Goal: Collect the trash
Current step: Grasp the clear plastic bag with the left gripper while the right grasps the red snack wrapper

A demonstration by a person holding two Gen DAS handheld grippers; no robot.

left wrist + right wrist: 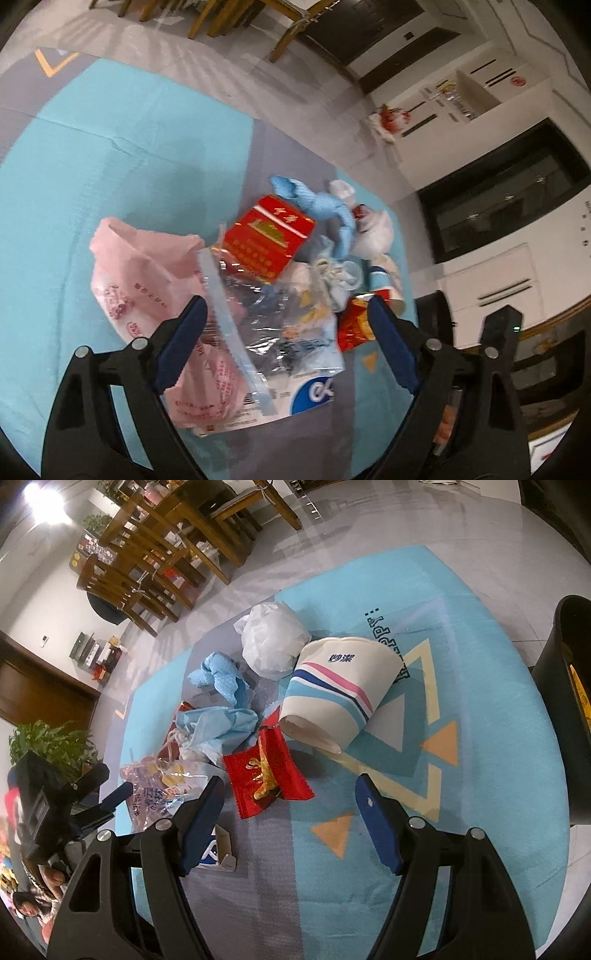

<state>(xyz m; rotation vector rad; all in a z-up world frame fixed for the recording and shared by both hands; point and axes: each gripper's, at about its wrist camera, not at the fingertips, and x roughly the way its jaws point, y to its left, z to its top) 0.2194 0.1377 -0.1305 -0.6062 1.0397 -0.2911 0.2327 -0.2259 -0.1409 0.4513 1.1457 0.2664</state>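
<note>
Hovering left tool [286, 314]: jaws wide, nothing gripped, poised over clear plastic wrapper [273, 325]
Pink bag [147, 273]: crumpled on rug [110, 166], just left of wrapper
Red box [271, 238]: atop pile, beyond wrapper
Right tool [290, 797]: gaping, empty, above red packet [266, 771]
Paper cup [332, 690]: tipped over, beyond packet
Black bin [569, 709]: far right
</note>
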